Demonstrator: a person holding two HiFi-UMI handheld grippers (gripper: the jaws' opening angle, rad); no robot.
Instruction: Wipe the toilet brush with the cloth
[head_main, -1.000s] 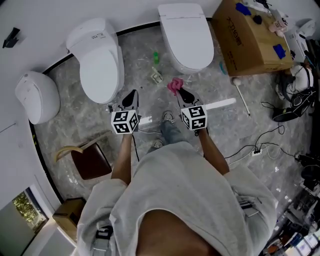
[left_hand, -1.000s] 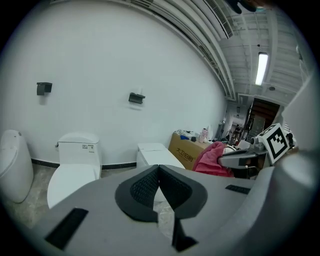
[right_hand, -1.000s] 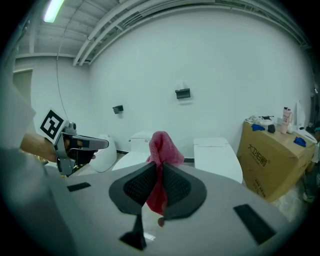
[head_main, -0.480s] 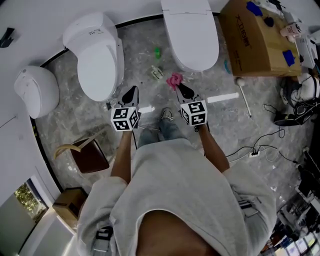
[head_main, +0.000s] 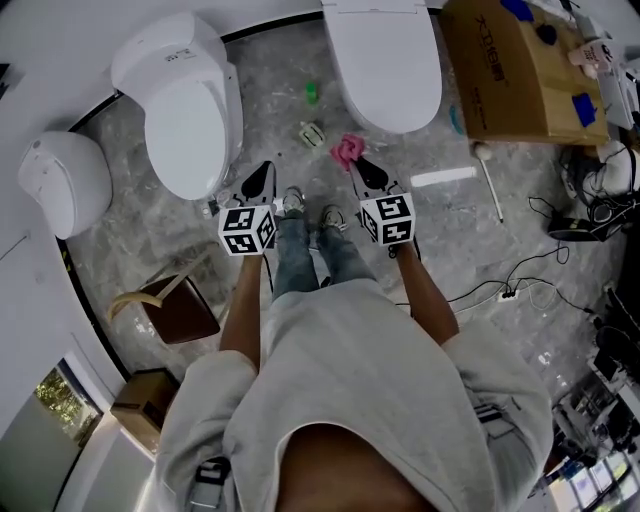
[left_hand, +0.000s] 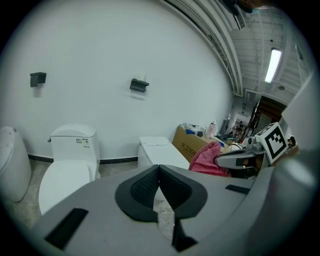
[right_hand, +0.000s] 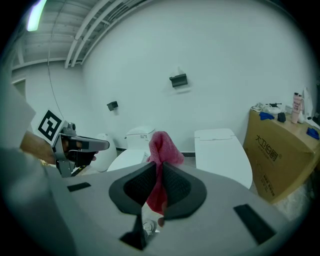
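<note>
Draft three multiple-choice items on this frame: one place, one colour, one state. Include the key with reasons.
1. Where is the cardboard box?
A) beside the right-hand toilet
B) between the person's feet
C) on a toilet lid

2. What colour is the cloth?
A) blue
B) pink
C) white

3. What is the state of the right gripper?
A) open, empty
B) shut, empty
C) shut on the cloth

Key:
1 A: the head view shows the box next to that toilet.
2 B: it shows pink in every view.
3 C: its jaws pinch the cloth between them.
</note>
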